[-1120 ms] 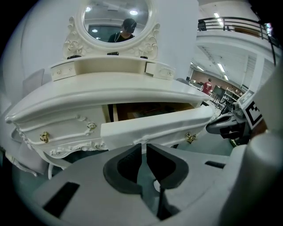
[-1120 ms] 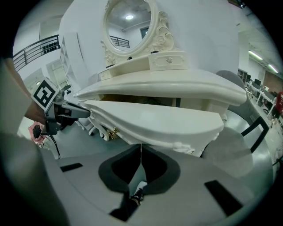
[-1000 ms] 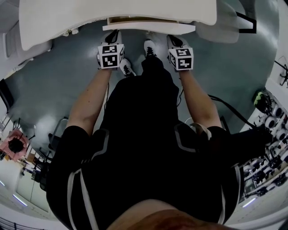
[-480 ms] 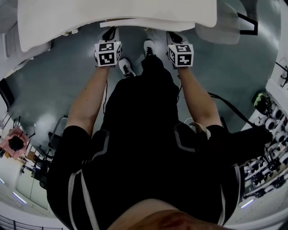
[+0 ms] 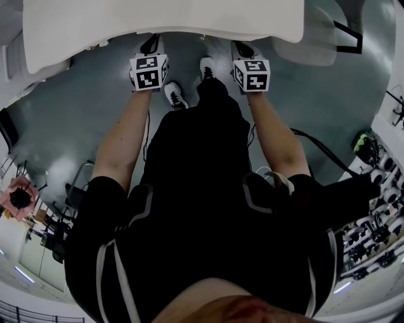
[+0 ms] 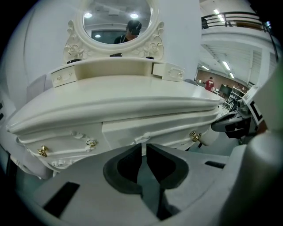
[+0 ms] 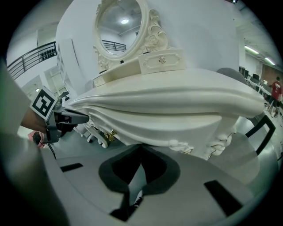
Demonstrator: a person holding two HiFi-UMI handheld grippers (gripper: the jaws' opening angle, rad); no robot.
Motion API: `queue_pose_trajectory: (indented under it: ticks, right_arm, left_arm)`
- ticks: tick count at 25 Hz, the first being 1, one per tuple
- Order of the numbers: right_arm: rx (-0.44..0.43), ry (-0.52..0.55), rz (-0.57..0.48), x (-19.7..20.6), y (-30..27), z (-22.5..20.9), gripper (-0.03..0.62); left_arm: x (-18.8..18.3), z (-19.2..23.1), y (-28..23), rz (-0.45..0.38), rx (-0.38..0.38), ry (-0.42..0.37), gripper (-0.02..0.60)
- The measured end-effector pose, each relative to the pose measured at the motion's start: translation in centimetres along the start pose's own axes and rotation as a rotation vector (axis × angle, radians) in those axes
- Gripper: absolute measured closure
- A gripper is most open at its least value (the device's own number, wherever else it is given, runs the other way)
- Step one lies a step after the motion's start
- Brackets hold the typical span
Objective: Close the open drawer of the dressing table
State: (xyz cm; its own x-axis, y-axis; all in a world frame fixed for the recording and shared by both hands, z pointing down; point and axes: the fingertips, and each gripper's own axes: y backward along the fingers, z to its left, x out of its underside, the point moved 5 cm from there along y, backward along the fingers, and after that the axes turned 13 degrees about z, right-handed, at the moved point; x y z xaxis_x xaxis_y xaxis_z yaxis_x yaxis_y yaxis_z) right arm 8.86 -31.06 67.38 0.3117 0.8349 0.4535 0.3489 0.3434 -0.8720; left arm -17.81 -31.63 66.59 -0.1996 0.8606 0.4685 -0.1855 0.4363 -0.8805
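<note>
Head view | drawer (image 6: 150, 128) retracted (shut) | left hand-held gripper (image 6: 142, 150), right hand-held gripper (image 7: 140, 152) closed, empty

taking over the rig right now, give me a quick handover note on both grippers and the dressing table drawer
Left gripper: jaws shut, holding nothing, tips at the front of the drawer, apparently touching it.
Right gripper: jaws shut, empty, tips at the lower front edge of the dressing table.
The drawer looks pushed in: its front lies about level with the panels beside it, and the head view shows nothing sticking out past the tabletop.
Done: the closing push, as far as I can tell.
Left: check that it is fully seated, then draw both grippers back.
</note>
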Motion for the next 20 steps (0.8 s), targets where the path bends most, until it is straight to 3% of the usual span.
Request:
queue_pose_trajectory:
  ticks: [9, 14, 20]
  right_arm:
    - [0.007, -0.028, -0.034, -1.6, -0.6, -0.6, 0.588]
    - [0.009, -0.018, -0.036, -2.1, -0.8, -0.7, 0.588]
    - [-0.012, -0.022, -0.037, -2.2, -0.9, -0.5, 0.588]
  left_arm:
    - [-1.2, -0.4, -0.5, -0.008, -0.014, -0.022, 0.545]
    - [-1.5, -1.2, -0.7, -0.004, -0.026, -0.102, 0.544]
    - [-1.6, -1.3, 0.4, -0.019, -0.02, -0.09, 0.544]
